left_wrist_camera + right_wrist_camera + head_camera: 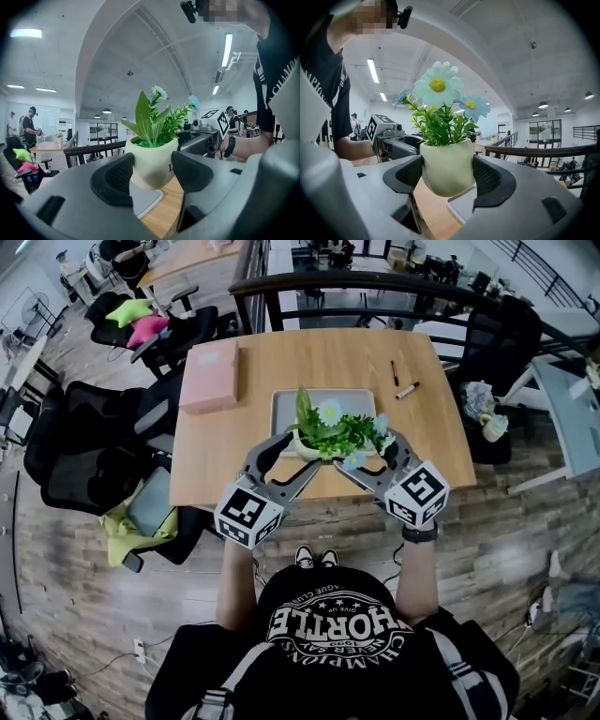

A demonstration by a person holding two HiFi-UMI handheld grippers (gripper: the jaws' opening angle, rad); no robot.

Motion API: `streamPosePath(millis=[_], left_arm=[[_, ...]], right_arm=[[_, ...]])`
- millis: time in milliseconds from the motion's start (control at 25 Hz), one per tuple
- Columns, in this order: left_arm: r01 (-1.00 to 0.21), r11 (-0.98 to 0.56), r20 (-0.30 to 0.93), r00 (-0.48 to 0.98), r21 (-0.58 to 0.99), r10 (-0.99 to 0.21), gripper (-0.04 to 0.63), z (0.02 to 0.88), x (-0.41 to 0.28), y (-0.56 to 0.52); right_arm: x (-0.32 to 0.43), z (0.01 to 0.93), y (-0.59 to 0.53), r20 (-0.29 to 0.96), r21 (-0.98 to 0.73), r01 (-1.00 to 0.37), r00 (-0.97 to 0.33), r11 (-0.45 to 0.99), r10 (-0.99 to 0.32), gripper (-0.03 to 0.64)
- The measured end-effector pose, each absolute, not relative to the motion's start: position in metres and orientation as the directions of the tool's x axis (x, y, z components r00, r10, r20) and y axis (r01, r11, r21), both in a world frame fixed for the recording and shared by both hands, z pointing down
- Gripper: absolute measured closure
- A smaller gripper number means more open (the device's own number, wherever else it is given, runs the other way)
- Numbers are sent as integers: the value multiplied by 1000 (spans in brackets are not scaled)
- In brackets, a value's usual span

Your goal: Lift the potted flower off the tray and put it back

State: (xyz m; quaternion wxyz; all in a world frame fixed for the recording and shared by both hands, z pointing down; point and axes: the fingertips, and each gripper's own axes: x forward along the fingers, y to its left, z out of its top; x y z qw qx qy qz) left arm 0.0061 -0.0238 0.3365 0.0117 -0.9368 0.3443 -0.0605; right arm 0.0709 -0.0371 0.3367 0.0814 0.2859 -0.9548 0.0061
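The potted flower [323, 435] is a cream pot with green leaves and pale blue daisies. It hangs just above the grey tray [281, 409], its rounded bottom off the tray's surface. My left gripper [298, 454] is shut on the pot from the left and my right gripper [367, 454] from the right. In the left gripper view the pot [150, 164] sits between the dark pads [115, 180] of that gripper [152, 176]. In the right gripper view the pot [446, 166] is squeezed between the right gripper's [447, 176] ribbed pads [487, 176], with the tray [461, 204] below.
A pink box [210, 376] lies at the wooden table's [375, 352] far left, and two pens [407, 390] lie at the far right. Black office chairs [94, 446] stand left of the table. A dark railing [356, 287] runs behind it.
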Motion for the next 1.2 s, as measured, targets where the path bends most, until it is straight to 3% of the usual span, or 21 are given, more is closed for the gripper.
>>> streamPosePath(millis=[1200], left_arm=[[-614,-787,158,773,-55,-614,313,380,22,-77]], right_arm=[[85,382,-88,212,-8,-578,-798,816,-563,261]])
